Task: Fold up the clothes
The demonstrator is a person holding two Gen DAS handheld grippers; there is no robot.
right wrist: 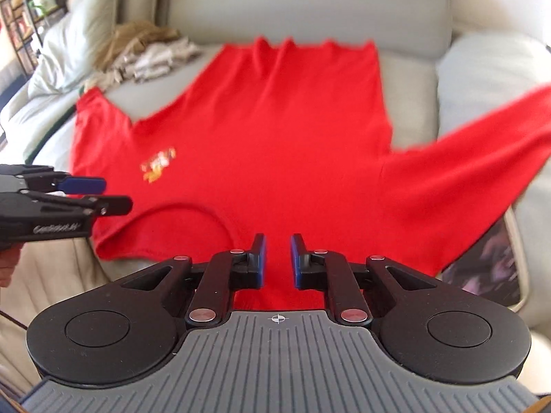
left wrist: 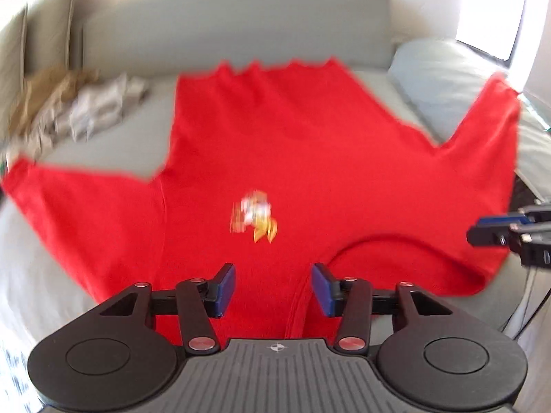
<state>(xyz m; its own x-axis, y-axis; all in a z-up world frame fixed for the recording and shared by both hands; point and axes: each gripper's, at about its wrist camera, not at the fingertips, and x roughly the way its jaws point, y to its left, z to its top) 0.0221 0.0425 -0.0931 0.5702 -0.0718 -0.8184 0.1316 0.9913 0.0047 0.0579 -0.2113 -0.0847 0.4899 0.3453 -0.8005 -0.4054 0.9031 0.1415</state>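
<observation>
The red T-shirt point(left wrist: 275, 158) lies spread out flat on the seat of a pale grey sofa point(left wrist: 241, 24), front side up, collar end nearest the cameras and hem up against the backrest. Both sleeves are thrown out wide: one reaches toward the left edge of the left wrist view, the other climbs onto the cushion point(left wrist: 444, 79) at the sofa's right end. A small white-and-yellow print point(left wrist: 255, 220) sits on the chest (too blurred to read what it is). The round neckline point(left wrist: 406, 244) curves just beyond the near edge of the cloth.

Now the grippers. The left gripper point(left wrist: 273, 287) hangs over the collar end of the shirt, its blue pads point(left wrist: 225, 287) standing well apart, with only red cloth showing far below the gap and nothing clamped. The right gripper point(right wrist: 278, 258) is over the shoulder area beside the neckline, its jaws parted too, though narrower than the left's, and nothing pinched between them. Each one shows up from the side in the other's camera, with its fingers parted and clear of the cloth; in the right wrist view a bit of the person's hand point(right wrist: 8, 265) peeps in below the left gripper's body.

Further out, a heap of crumpled pale and tan clothes point(right wrist: 148, 51) rests at the sofa's far left end, next to a light pillow point(right wrist: 75, 44). A shelf point(right wrist: 24, 10) stands in the top left corner beyond it.
</observation>
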